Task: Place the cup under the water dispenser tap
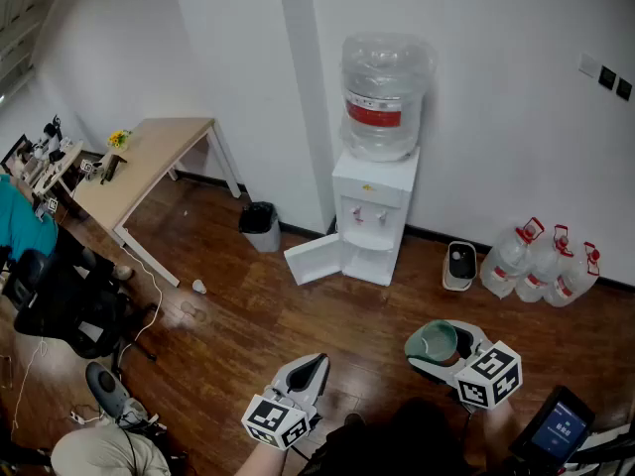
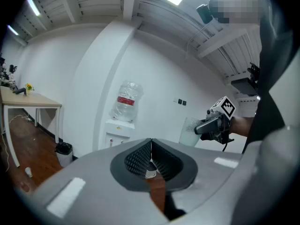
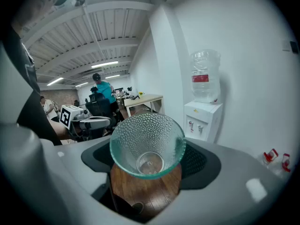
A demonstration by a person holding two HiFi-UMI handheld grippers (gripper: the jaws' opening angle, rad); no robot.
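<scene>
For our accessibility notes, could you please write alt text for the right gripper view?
A dimpled glass cup is gripped between the right gripper's jaws, its open mouth facing the camera. Beyond it, to the right, stands a white water dispenser.

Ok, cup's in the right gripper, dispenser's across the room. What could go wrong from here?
The glass cup is pinched by its sides in the right gripper; a slip would likely drop it on the wooden floor.
The lower door of the water dispenser stands open and could snag a gripper.
The tap recess looks tight for cup plus jaws.
</scene>
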